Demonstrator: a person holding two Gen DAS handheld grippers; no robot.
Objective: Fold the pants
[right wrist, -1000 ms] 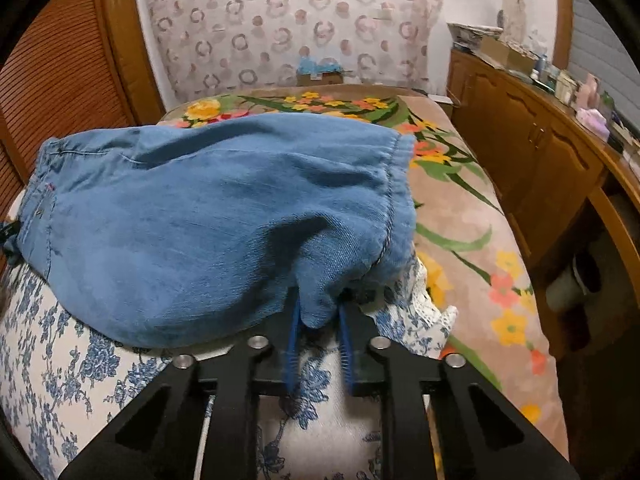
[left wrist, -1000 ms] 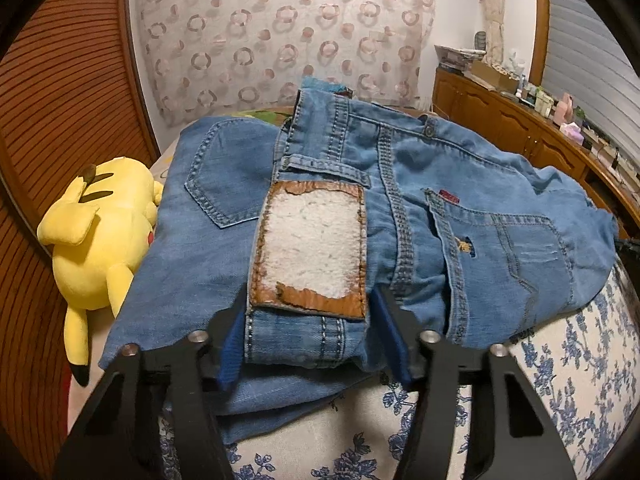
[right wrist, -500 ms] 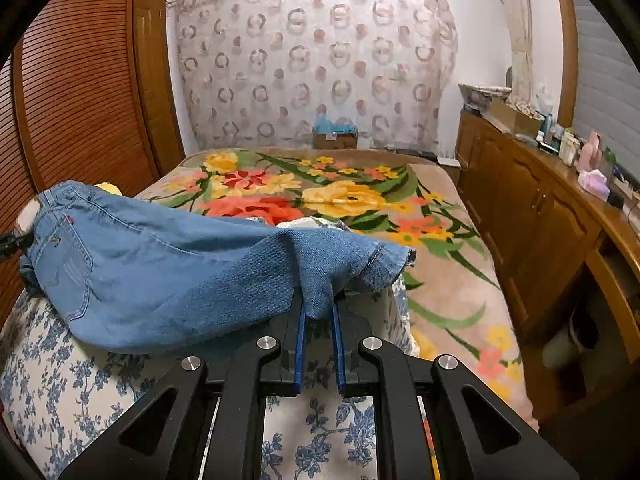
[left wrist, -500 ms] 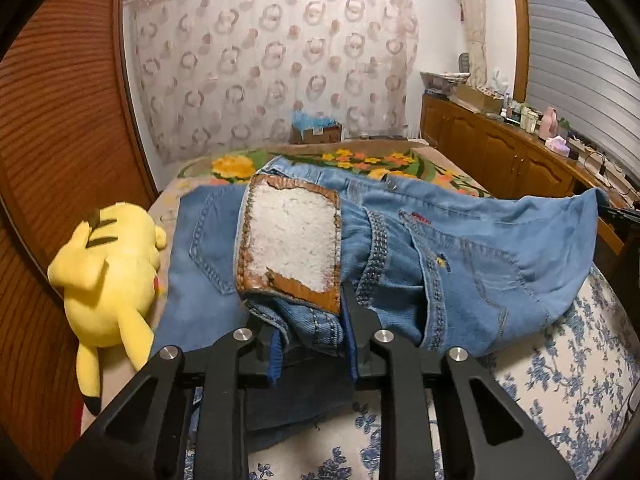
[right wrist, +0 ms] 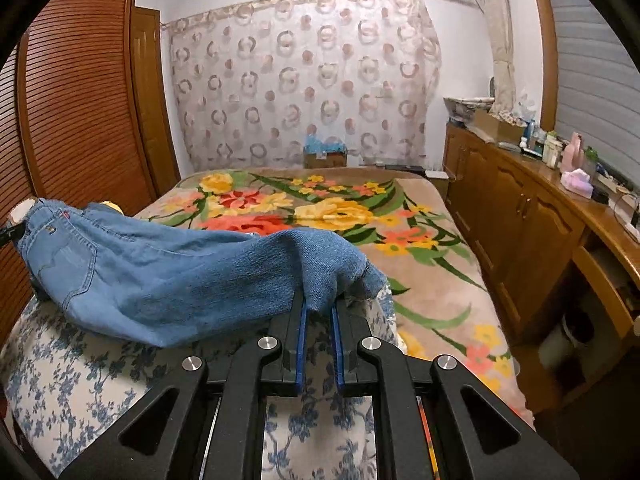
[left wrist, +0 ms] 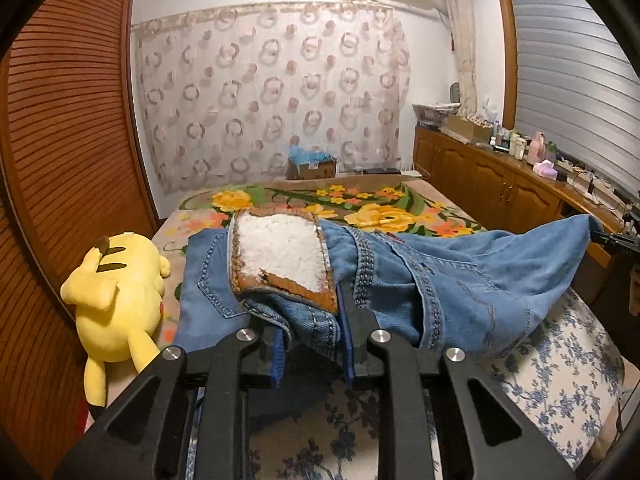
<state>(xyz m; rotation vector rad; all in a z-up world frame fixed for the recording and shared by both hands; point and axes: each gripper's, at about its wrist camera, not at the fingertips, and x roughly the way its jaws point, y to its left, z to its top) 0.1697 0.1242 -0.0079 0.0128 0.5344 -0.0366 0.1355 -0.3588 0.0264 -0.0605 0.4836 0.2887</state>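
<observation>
The pants are blue jeans [left wrist: 460, 280], held up between both grippers over a white cushion with blue flowers [left wrist: 560, 368]. My left gripper [left wrist: 312, 328] is shut on the waistband, just below the brown leather patch with its worn white face [left wrist: 280, 256]. My right gripper [right wrist: 319, 312] is shut on the bunched leg end of the jeans [right wrist: 168, 276], which stretch off to the left with a back pocket [right wrist: 60, 256] showing. The right gripper's tip also shows at the far right of the left wrist view [left wrist: 616, 238].
A yellow Pikachu plush [left wrist: 116, 300] lies to the left of the jeans. A bed with a floral blanket [right wrist: 328, 216] lies ahead. Wooden cabinets with bottles [right wrist: 540, 216] run along the right. A slatted wooden wardrobe [left wrist: 60, 140] stands on the left.
Both grippers have risen, lifting the jeans off the cushion. The left gripper, open around the waistband a second ago, has closed on it. The cloth now hangs stretched between them.
</observation>
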